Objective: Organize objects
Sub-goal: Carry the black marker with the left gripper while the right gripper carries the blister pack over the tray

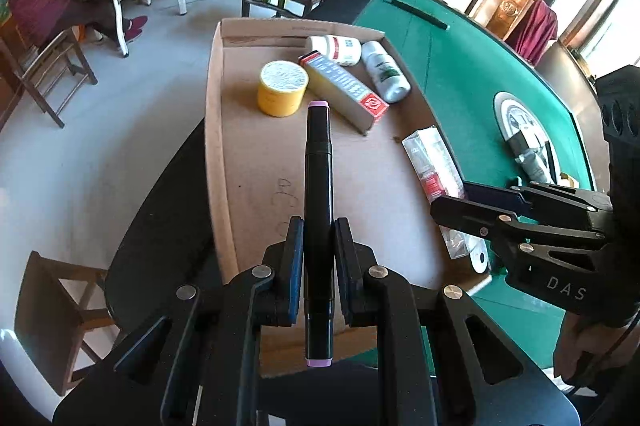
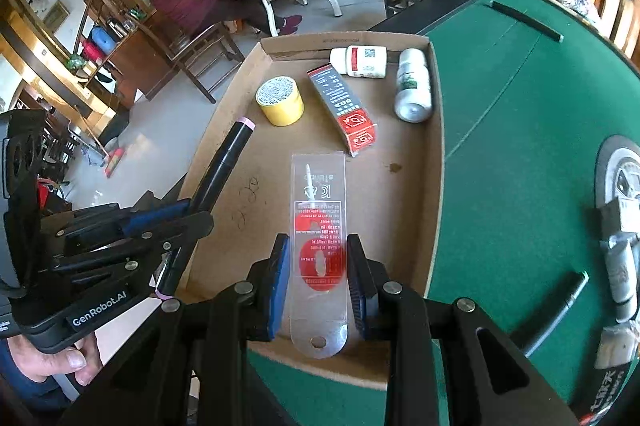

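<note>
My left gripper (image 1: 319,226) is shut on a black marker with lilac ends (image 1: 318,185), held over the near part of the cardboard tray (image 1: 256,161). The marker also shows in the right wrist view (image 2: 224,161). My right gripper (image 2: 318,246) is shut on a clear blister pack with a red card (image 2: 318,226), held above the tray's (image 2: 416,209) near right part. The pack shows in the left wrist view (image 1: 434,165), with the right gripper (image 1: 452,203) on it. The left gripper appears in the right wrist view (image 2: 192,209).
In the tray lie a yellow tape roll (image 1: 282,87), a grey and red box (image 1: 344,89), a white bottle with a red label (image 1: 336,49) and a white-green bottle (image 1: 386,71). A round plate with wrapped items (image 2: 620,226) and a dark pen (image 2: 556,310) sit on the green felt table (image 2: 512,129).
</note>
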A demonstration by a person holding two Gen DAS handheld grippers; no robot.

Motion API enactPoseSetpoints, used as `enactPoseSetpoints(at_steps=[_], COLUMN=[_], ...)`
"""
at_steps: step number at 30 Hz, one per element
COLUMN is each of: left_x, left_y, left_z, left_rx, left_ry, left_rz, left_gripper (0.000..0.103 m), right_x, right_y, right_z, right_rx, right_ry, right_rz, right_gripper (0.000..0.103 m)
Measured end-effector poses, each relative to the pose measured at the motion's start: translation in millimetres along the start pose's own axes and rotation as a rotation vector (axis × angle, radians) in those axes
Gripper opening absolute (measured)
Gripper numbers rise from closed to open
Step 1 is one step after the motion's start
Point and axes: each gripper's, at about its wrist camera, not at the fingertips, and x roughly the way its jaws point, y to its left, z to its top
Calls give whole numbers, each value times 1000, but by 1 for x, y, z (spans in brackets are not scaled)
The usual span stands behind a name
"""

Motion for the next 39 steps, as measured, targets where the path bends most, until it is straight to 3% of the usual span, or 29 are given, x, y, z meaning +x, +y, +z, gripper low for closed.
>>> enactPoseSetpoints(at_steps=[24,39], left_x=[47,64], left_y=[35,45], left_z=[30,62], left_rx=[-56,-54], left_ry=[65,60], left_rz=[50,62], left_gripper=[14,15], right_x=[52,74], right_y=[17,9], right_z=[37,64], right_rx=[-33,36], right_ry=[86,82], right_rz=[-6,-44], right_gripper=[27,27])
